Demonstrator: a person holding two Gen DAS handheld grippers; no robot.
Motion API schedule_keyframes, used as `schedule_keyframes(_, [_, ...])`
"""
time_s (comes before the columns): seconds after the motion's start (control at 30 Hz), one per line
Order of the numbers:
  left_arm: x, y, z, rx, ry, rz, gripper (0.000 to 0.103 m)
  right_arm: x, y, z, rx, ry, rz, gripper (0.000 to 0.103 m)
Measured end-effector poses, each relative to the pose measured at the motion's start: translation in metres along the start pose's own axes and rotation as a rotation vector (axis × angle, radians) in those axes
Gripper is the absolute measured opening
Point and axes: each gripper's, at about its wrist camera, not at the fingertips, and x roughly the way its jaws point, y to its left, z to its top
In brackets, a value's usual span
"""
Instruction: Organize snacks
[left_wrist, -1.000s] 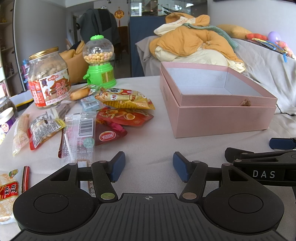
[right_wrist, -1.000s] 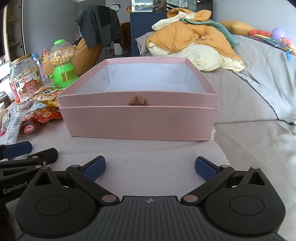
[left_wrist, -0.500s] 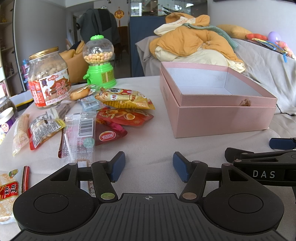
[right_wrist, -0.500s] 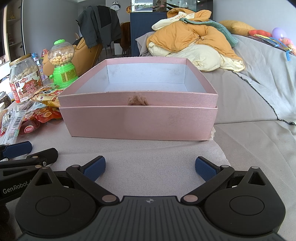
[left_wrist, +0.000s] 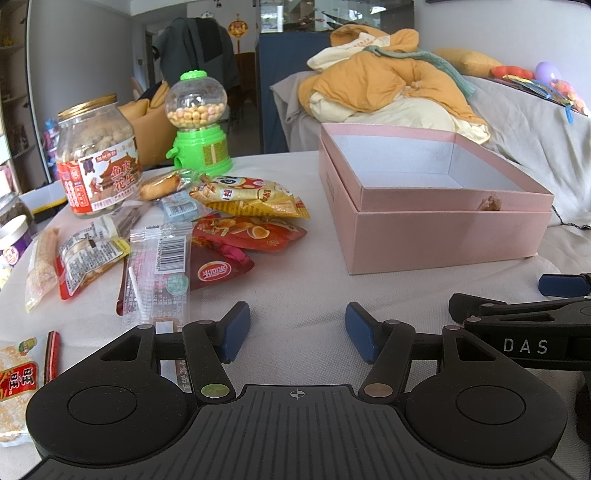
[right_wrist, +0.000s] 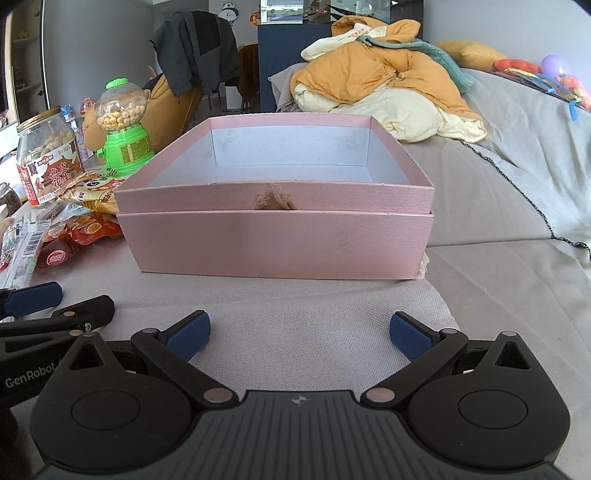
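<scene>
An empty pink box (left_wrist: 436, 236) (right_wrist: 273, 240) sits on the pale tablecloth, its tray resting in its lid. Left of it lie several snack packets: a yellow bag (left_wrist: 247, 195), a red bag (left_wrist: 247, 230), a dark red pouch (left_wrist: 216, 271) and a clear barcoded packet (left_wrist: 159, 273). My left gripper (left_wrist: 297, 332) hovers open over bare cloth just in front of these packets, nothing between its fingers. My right gripper (right_wrist: 299, 332) stands open in front of the box's near wall, empty too. Each gripper shows at the edge of the other's view.
A peanut jar (left_wrist: 98, 158) with a gold lid and a green candy dispenser (left_wrist: 197, 125) stand behind the packets. More wrapped snacks (left_wrist: 18, 373) lie at the left edge. A sofa with a heap of yellow bedding (left_wrist: 388, 85) is behind the table.
</scene>
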Motion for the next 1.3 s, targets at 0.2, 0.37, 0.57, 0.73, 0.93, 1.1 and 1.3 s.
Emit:
schedule_keyframes(0.2, [0.001,-0.001,0.001,0.009,-0.001,0.008,0.065,0.001,0.004,0.001,0.002,0.001,0.003,0.103])
schedule_keyframes(0.37, [0.000,-0.003,0.001,0.014,-0.001,0.013,0.066,0.001,0.003,0.001,0.003,0.001,0.004,0.103])
schedule_keyframes(0.57, [0.000,0.001,0.001,0.003,0.002,-0.010,0.064,0.004,0.003,0.008,-0.005,0.061,0.017,0.103])
schedule_keyframes(0.73, [-0.011,0.016,0.000,0.037,0.012,-0.070,0.062,0.008,0.003,0.018,-0.009,0.140,0.025,0.103])
schedule_keyframes(0.93, [-0.061,0.082,0.004,-0.044,-0.056,-0.048,0.060,0.015,0.012,0.030,-0.028,0.205,0.007,0.103])
schedule_keyframes(1.1, [-0.104,0.158,-0.001,-0.178,-0.005,0.007,0.058,0.009,0.050,0.036,-0.176,0.148,0.073,0.094])
schedule_keyframes(1.3, [-0.124,0.188,-0.028,-0.238,0.183,-0.032,0.058,-0.012,0.102,0.032,-0.225,0.016,0.211,0.094])
